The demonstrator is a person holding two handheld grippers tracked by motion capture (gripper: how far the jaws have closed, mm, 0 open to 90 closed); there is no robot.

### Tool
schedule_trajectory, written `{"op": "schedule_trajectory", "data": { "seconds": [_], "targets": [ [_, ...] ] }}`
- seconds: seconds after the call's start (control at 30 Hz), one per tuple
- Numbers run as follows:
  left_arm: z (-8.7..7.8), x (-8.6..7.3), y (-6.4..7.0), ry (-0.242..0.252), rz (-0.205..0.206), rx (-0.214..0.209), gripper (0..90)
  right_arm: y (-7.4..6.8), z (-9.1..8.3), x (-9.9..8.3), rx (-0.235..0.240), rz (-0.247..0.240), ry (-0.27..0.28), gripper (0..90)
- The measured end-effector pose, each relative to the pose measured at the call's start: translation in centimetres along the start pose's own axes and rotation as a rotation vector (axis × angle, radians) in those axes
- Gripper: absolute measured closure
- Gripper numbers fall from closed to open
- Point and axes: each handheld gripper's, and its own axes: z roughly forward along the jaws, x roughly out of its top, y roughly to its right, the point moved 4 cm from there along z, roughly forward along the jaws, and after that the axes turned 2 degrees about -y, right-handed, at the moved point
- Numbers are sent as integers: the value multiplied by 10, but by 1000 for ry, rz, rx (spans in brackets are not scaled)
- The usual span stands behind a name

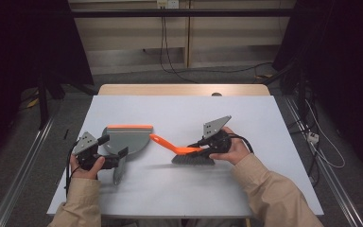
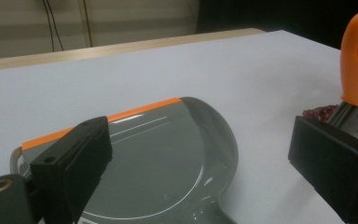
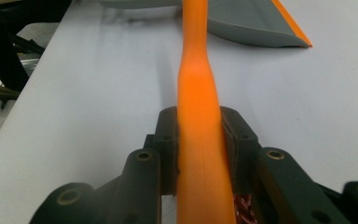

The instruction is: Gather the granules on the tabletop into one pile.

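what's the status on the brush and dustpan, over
Right gripper shut on brush. Left gripper open over dustpan. Table between them bare.

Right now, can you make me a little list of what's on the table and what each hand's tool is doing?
surface: pale grey table top
pan: grey plastic dustpan with orange front lip, lying flat
brush: orange-handled hand brush with dark bristles, bristles down on the table, right of the pan
left gripper: jaws open, above the pan's handle end
right gripper: jaws shut on the brush handle
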Motion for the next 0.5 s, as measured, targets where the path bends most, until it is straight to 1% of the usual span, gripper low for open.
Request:
{"op": "schedule_trajectory", "data": {
  "seconds": [0.07,0.1,0.2,0.27,0.33,0.37,0.4,0.43,0.5],
  "targets": [
    [0,0,0,-2,1,-1,58,2,1,1,-6,-2,-4,713],
    [0,0,1,1,-1,-1,58,2,1,1,6,2,2,713],
    [0,0,0,4,-3,0,58,1,1,3,7,16,14,713],
    [0,0,0,2,-2,1,58,0,-2,7,-3,22,28,713],
    [0,0,0,5,-3,-1,58,0,-7,11,-27,39,50,713],
    [0,1,0,5,0,-2,58,0,-11,12,-36,60,65,712],
    [-1,1,1,5,2,-2,58,1,-14,13,-57,90,81,712],
    [-1,1,1,5,1,-3,58,1,-18,14,-82,109,86,713],
    [-1,1,1,6,1,-2,58,1,-24,14,-141,125,78,712]
  ]
}}
